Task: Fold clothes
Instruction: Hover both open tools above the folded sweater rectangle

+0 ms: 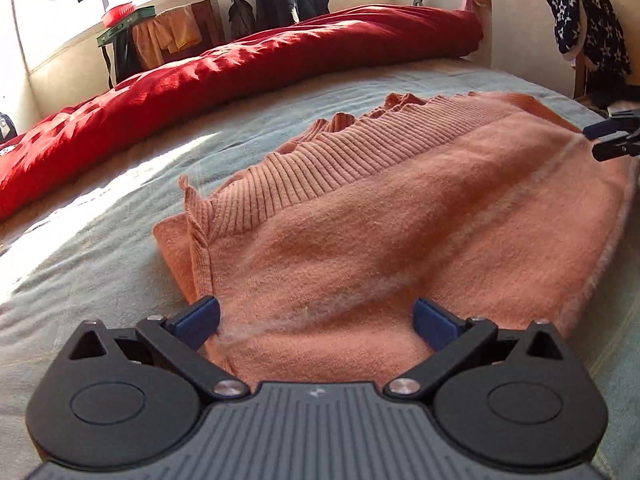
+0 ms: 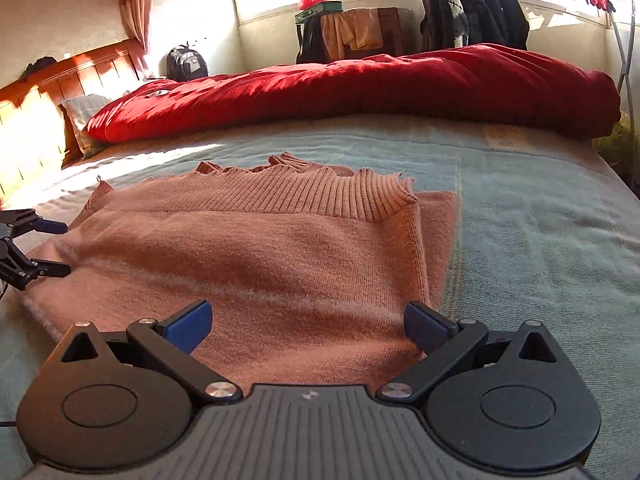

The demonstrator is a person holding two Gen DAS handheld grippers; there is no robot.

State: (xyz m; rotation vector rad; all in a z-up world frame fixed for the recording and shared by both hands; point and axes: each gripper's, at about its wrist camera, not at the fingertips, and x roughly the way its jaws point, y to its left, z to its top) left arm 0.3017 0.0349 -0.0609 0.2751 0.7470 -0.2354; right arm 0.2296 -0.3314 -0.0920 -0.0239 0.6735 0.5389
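- My left tool has its blue-padded fingers spread wide and empty, poised at the near edge of the sweater.
- My right tool is likewise spread wide with nothing between its fingers, at the near edge of the same garment.
- The sweater is a salmon-pink knit, folded into a rough rectangle and lying flat on the bed.
- Its body is a fine, slightly fuzzy knit, with a pale fluffy streak running across it from side to side.
- The far edge is a broad ribbed band with a wavy, ruffled rim.
- In the right wrist view, a lower layer of the fold juts out past the top layer on the right side.
- The bed sheet under it is a pale blue-green, wrinkled, with a sunlit patch toward the left.
- Beyond the sweater, a red quilt lies bunched in a long roll across the bed.
- Farther off, dark jackets hang on a rack by the window.
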